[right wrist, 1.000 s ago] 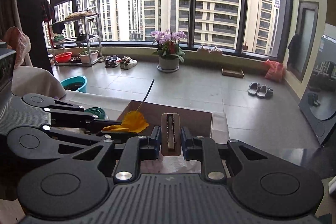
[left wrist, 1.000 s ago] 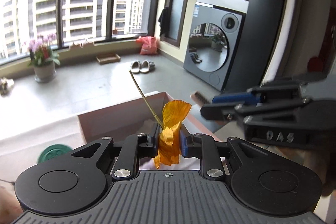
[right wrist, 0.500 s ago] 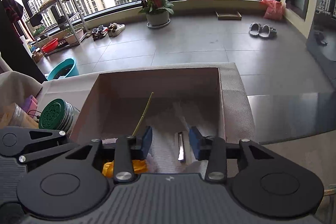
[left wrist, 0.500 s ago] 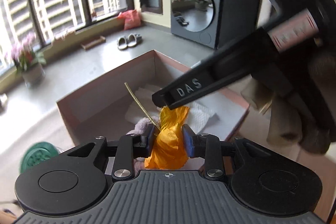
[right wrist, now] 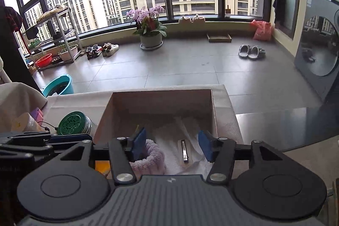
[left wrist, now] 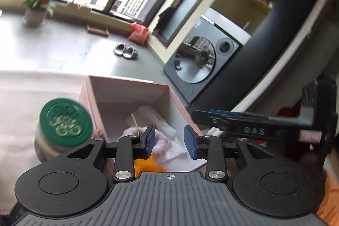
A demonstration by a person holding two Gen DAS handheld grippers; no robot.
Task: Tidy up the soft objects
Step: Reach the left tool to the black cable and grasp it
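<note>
Over the box (right wrist: pixel 214 107) at the surface's far edge, both your left gripper (left wrist: pixel 169 140) and right gripper (right wrist: pixel 172 145) are opening with nothing pinched, the orange flower (left wrist: pixel 148 165) and metal clip (right wrist: pixel 184 152) lying inside, so lifting carelessly could snag the pink plush (right wrist: pixel 152 159).

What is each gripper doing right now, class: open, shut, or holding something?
Left gripper: jaws opening, nothing gripped; the orange flower lies below in the box.
Right gripper: jaws opening, empty; the metal clip lies on the tissue.

In the right wrist view, the box (right wrist: pixel 214 111) sits centre frame, the jar (right wrist: pixel 74 123) just left of it. Inside lie tissue (right wrist: pixel 171 152), a fluffy item (right wrist: pixel 152 158) lower left, a clip (right wrist: pixel 184 152) on the tissue.
</note>
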